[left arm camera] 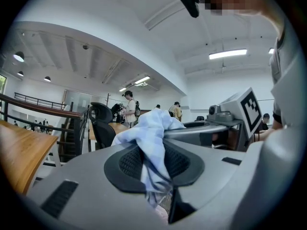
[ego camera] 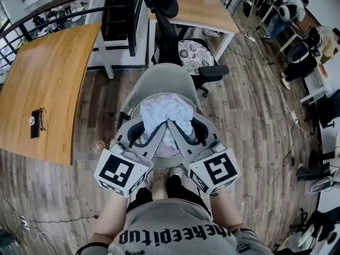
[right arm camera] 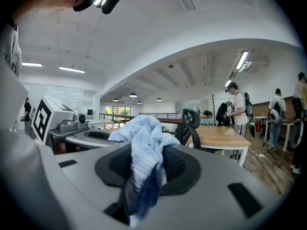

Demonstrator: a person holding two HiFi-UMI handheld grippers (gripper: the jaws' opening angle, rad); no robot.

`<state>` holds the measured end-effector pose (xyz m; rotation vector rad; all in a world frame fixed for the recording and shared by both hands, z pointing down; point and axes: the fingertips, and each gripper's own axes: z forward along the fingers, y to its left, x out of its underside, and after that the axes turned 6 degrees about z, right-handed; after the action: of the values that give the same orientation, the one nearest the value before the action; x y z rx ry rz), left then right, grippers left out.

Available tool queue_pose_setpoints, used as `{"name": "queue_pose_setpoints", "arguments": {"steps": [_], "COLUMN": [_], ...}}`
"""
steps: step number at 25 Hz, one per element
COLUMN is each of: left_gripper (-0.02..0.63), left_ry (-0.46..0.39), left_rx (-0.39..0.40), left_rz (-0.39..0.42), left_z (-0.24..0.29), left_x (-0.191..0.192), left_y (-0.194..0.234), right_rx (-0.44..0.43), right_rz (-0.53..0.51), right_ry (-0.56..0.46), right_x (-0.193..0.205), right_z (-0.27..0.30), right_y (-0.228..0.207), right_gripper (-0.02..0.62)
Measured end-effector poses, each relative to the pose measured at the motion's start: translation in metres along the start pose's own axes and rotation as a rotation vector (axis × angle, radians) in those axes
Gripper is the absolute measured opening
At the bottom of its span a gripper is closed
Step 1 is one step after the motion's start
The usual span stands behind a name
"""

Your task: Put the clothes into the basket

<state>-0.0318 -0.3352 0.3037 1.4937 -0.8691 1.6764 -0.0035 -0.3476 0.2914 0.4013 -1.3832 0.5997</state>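
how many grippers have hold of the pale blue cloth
2: the left gripper on the cloth's left side and the right gripper on its right, neither hidden.

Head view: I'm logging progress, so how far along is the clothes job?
Nothing looks finished. In hand: left gripper and right gripper are both shut on one pale blue garment, held up between them. Left: getting it into the basket, which I cannot clearly make out.

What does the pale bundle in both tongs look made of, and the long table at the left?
Pale blue crumpled garment: soft woven cloth, matte, possibly cotton; it creases and droops where the left tongs and right tongs pinch it. Long brown table: wood or wood-look laminate, smooth, with visible grain.
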Motion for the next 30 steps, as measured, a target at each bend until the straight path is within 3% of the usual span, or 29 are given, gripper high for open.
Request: {"name": "queue_pose_setpoints", "arguments": {"steps": [30], "left_gripper": [0.097], "left_ry": [0.030], "left_rx": [-0.290], "left_rz": [-0.063], "left_z": [0.028], "left_x": [0.015], "left_y": [0.003], "right_rx": [-0.285], "right_rz": [-0.026], "right_ry": [0.045], "right_x": [0.013], "right_z": [0.017], "right_y": [-0.030], "right_gripper": [0.138]}}
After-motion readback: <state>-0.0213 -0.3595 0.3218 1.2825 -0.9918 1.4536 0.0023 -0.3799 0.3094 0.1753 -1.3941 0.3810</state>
